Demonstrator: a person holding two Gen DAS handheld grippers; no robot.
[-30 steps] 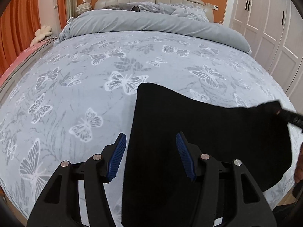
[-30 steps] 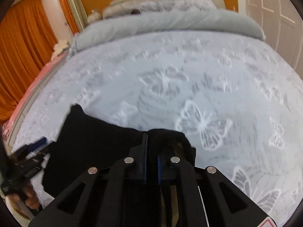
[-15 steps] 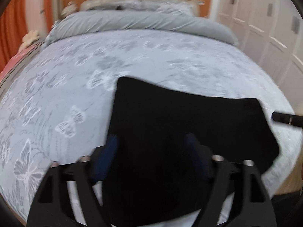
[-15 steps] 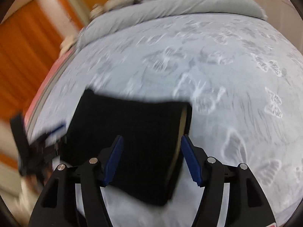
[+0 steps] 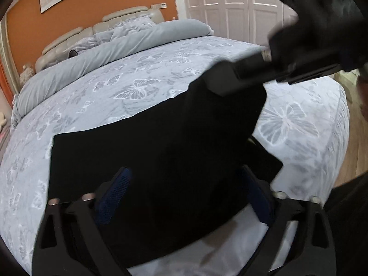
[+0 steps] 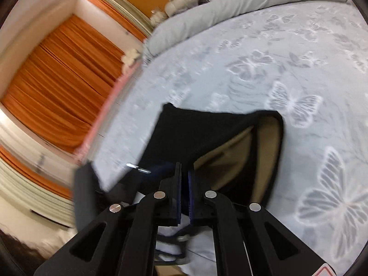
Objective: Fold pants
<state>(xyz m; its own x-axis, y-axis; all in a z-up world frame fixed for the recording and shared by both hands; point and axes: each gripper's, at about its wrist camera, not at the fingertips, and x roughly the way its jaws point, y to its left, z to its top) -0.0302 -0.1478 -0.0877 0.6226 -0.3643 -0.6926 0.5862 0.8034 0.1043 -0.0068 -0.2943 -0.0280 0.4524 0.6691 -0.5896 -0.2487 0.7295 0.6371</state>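
Note:
The black pants [image 5: 149, 151] lie folded on the bed's butterfly sheet near its foot edge. My left gripper [image 5: 184, 197] is open, its blue pads on either side of the pants' near edge. My right gripper [image 6: 184, 179] is shut on the pants' near right edge [image 6: 207, 138] and lifts it, showing the tan lining [image 6: 264, 142]. In the left wrist view the right gripper's fingers [image 5: 241, 76] reach in from the upper right, over the raised right part of the pants.
A rolled grey duvet [image 5: 103, 53] and pillows lie at the head of the bed. White wardrobe doors [image 5: 230, 4] stand to the right, orange curtains [image 6: 57, 80] to the left. The bed's foot edge and the wooden floor [image 5: 354, 138] are close by.
My right gripper, open over the pants half a second ago, has shut on their edge and raised it. My left gripper has stayed open and moved in over the pants.

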